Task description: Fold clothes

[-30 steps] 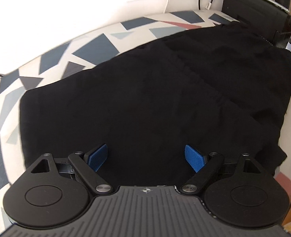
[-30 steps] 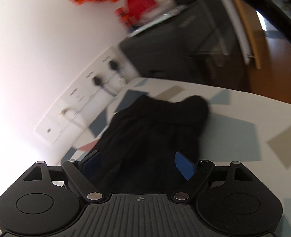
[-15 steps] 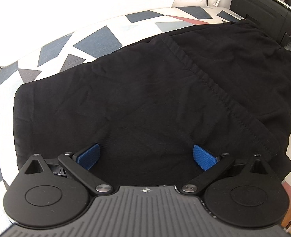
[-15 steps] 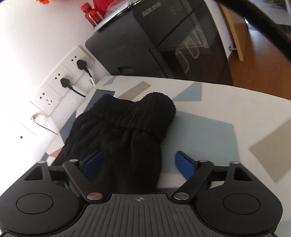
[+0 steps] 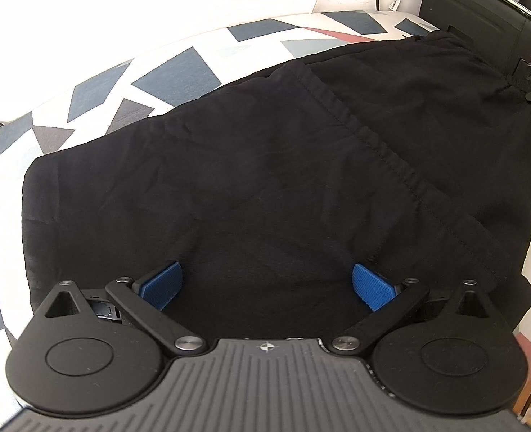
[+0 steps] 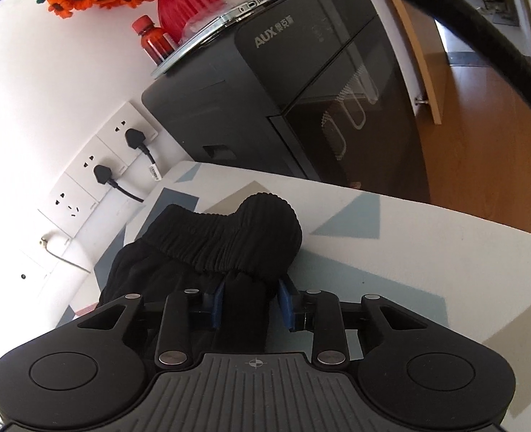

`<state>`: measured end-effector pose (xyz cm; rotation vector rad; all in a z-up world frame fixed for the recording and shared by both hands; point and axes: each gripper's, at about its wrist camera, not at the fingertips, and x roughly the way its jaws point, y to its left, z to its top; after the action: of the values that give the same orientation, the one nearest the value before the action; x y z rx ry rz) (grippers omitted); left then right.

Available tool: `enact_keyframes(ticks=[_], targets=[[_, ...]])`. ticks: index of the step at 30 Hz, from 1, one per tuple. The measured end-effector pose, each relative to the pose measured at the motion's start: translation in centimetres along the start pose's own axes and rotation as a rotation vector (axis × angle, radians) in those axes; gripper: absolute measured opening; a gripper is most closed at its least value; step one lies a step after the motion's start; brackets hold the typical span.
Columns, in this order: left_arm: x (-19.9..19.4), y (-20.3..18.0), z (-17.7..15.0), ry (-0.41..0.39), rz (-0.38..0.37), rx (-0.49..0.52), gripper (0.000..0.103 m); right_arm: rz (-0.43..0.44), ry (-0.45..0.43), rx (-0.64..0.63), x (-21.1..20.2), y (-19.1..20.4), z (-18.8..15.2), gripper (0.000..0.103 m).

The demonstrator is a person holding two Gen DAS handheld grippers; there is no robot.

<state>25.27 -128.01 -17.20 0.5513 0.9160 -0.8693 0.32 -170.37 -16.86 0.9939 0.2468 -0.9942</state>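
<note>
Two blue pads of the right gripper (image 6: pixel 251 304) are closing on a bunch of black shorts (image 6: pixel 229 248), fabric between them, the ribbed waistband (image 6: pixel 261 223) mounded just ahead. The left gripper (image 5: pixel 265 284) stands fully spread and empty, hovering over the shorts (image 5: pixel 265 165), which spread flat ahead across the patterned table (image 5: pixel 179 72).

The only legible text is the brand "AUX", in pale capital letters on the upper front of the black appliance (image 6: pixel 301 82) in the right wrist view. A few smaller characters follow it, too small to make out. A white tag (image 6: pixel 153 172) on a plug cable carries print too fine to read. The left wrist view shows no legible text.
</note>
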Motion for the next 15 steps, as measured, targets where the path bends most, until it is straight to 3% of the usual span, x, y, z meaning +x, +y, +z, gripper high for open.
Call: enact_keyframes(ticks=[4, 6, 8, 11, 13, 15], targets=[[0.0, -0.1, 0.0, 0.0, 0.001, 0.0, 0.103, 0.009, 0.004, 0.014, 0.0, 0.0, 0.4, 0.027], [0.0, -0.1, 0.0, 0.0, 0.004, -0.002, 0.103, 0.013, -0.005, -0.011, -0.2, 0.5, 0.5, 0.035], [-0.1, -0.1, 0.0, 0.001, 0.004, -0.004, 0.103, 0.005, -0.039, -0.005, -0.8, 0.6, 0.7, 0.066], [-0.1, -0.2, -0.1, 0.002, 0.006, -0.009, 0.103, 0.07, -0.083, -0.005, -2.2, 0.4, 0.8, 0.093], [-0.1, -0.2, -0.1, 0.001, 0.007, -0.012, 0.103, 0.084, -0.073, -0.038, -2.6, 0.6, 0.8, 0.102], [-0.1, -0.3, -0.1, 0.001, 0.008, -0.016, 0.103, 0.07, -0.091, -0.101, -3.1, 1.1, 0.5, 0.102]])
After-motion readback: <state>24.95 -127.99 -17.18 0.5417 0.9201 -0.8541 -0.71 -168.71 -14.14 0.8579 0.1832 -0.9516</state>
